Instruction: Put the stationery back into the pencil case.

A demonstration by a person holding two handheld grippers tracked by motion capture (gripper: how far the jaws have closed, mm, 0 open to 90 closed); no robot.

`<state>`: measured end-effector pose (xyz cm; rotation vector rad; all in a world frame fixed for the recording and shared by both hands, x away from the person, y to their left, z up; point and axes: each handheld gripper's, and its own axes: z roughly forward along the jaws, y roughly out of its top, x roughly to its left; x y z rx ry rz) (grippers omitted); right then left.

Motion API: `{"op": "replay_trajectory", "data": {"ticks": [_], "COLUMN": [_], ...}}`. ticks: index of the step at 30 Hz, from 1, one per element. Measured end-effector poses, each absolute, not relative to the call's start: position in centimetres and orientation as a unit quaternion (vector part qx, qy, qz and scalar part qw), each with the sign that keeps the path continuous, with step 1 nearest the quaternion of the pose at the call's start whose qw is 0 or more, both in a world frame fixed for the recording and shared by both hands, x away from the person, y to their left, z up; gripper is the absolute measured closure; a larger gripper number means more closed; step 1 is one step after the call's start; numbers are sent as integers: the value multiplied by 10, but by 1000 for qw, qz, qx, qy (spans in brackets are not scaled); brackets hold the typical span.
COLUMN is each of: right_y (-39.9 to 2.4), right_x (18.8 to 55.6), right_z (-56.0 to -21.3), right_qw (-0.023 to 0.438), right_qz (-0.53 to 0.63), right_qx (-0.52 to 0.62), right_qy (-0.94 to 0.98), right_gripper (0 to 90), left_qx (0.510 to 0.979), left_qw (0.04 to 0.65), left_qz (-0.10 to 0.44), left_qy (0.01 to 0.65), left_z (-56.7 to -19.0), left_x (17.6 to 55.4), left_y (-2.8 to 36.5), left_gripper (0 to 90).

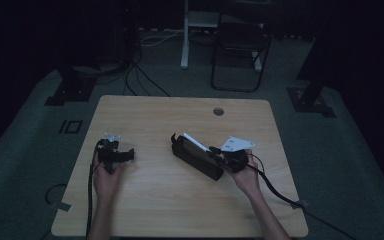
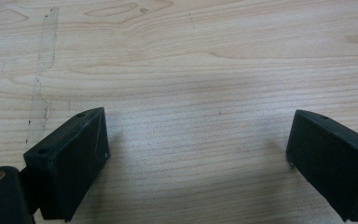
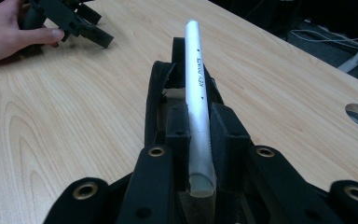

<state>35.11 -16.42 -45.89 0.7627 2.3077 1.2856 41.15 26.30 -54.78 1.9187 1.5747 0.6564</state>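
Note:
A long black pencil case [image 1: 196, 159] lies slanted at the middle of the wooden table [image 1: 180, 200]. My right gripper [image 1: 216, 152] hovers at its near right end, shut on a slim silver-white pen [image 1: 194, 141] that points along the case toward the far left. In the right gripper view the pen [image 3: 196, 79] runs up between the two pads [image 3: 177, 126], above the open case [image 3: 154, 102]. My left gripper [image 1: 128, 155] rests on the table at the left, open. In its own view the left gripper [image 2: 198, 144] has only bare wood between its jaws.
A round cable hole [image 1: 218, 111] sits near the table's far edge. Beyond the table stand a dark chair [image 1: 240, 50] and a white desk leg [image 1: 184, 35], with cables on the floor. The other hand [image 3: 9, 28] holds the left gripper [image 3: 91, 28].

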Motion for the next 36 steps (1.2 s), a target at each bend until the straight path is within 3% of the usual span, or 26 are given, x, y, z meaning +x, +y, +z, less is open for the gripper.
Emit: {"op": "replay_trajectory", "data": {"ticks": [36], "right_y": [-158], "right_x": [357], "right_z": [-470], "right_qw": [185], "right_qz": [453], "right_qx": [274], "right_qy": [828], "right_gripper": [786], "left_qx": [717], "left_qw": [283], "left_qz": [245], "left_qy": [588], "left_z": [-548], "left_x": [411], "left_y": [263], "left_gripper": [61]}}
